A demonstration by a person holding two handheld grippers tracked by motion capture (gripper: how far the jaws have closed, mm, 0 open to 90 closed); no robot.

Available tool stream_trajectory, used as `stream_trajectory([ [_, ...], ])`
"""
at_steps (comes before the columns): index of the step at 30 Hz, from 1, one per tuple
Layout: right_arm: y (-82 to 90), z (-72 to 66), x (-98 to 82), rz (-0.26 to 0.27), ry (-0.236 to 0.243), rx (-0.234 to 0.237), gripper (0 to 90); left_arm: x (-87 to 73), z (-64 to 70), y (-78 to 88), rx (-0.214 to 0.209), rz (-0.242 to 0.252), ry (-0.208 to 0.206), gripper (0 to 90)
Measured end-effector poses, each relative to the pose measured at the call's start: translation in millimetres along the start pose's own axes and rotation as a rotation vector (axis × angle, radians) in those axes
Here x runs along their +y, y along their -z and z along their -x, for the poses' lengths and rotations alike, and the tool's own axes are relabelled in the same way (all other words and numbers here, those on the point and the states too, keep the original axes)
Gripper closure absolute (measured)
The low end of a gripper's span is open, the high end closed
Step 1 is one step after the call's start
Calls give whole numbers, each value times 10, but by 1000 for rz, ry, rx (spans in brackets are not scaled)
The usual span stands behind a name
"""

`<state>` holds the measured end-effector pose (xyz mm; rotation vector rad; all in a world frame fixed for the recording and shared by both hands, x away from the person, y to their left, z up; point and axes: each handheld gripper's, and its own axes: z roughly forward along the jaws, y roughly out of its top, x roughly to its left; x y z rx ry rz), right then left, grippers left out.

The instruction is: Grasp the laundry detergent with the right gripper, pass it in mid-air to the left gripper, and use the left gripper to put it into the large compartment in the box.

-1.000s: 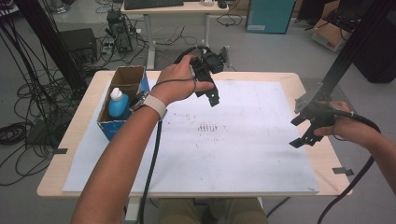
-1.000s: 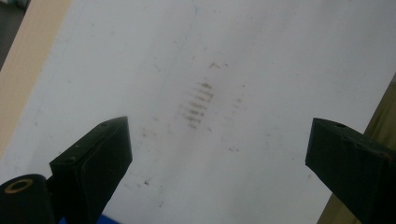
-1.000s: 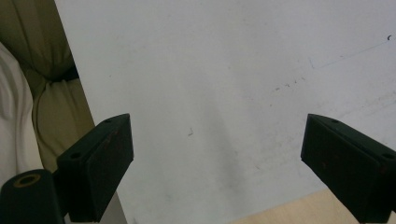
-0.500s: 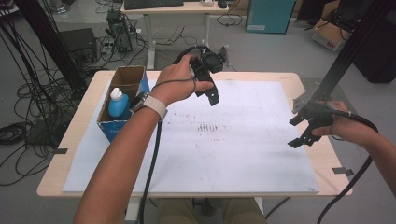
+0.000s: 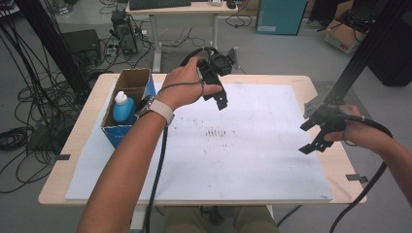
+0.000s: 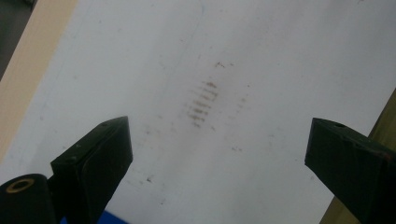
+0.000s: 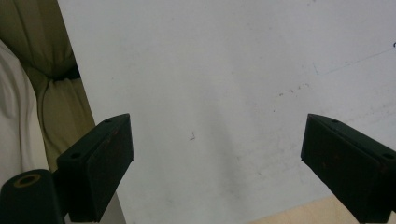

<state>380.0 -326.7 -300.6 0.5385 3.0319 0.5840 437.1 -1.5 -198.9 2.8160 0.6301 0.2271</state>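
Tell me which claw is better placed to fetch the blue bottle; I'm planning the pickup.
Left claw: open, empty, near the cardboard box holding the blue white-capped bottle. Right claw hovers at the far edge.

We see even, soft indoor light from above; shadows on the desk [image 5: 87, 145] are faint. No glare on the white sheet [image 5: 243, 160]. The high view is slightly grainy; both gripper views are soft, jaws blurred at close range.
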Motion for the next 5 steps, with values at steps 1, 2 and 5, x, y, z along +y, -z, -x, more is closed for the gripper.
stream_trajectory([
  [1,-3,2,-2,3,5,1,94,1,-2,-1,1,0,-1,78],
  [2,-5,0,-2,6,5,0,94,1,-3,-1,0,1,0,78],
  [5,-9,-13,2,13,7,3,94,-1,-3,3,-1,4,3,78],
])
